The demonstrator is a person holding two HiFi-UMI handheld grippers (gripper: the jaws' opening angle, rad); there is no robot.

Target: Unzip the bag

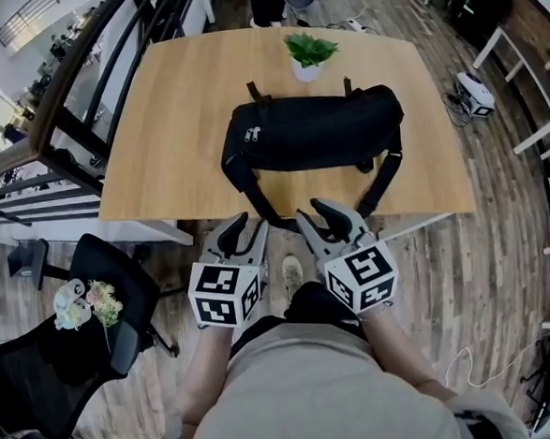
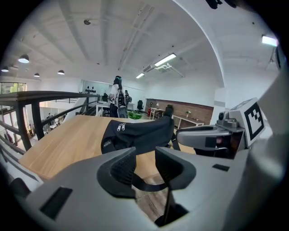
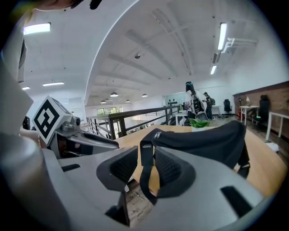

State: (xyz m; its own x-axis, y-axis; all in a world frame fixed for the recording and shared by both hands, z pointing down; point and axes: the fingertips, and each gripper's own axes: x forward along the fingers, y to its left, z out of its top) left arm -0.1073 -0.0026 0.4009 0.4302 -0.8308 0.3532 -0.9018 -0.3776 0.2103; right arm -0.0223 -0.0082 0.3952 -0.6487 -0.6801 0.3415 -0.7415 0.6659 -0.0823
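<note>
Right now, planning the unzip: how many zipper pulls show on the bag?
2: one zipper pull, another right beside it, atop the bag near its left end. Others may be hidden.

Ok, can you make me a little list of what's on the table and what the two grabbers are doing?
table: wooden, holds a bag and a plant
bag: black, lying across the middle, looks zipped shut
zip pulls: at the bag's left end
strap: hangs over the near edge
plant: small, green, in a white pot, behind the bag
left gripper: open, empty, short of the bag
right gripper: open, empty, short of the bag
</note>
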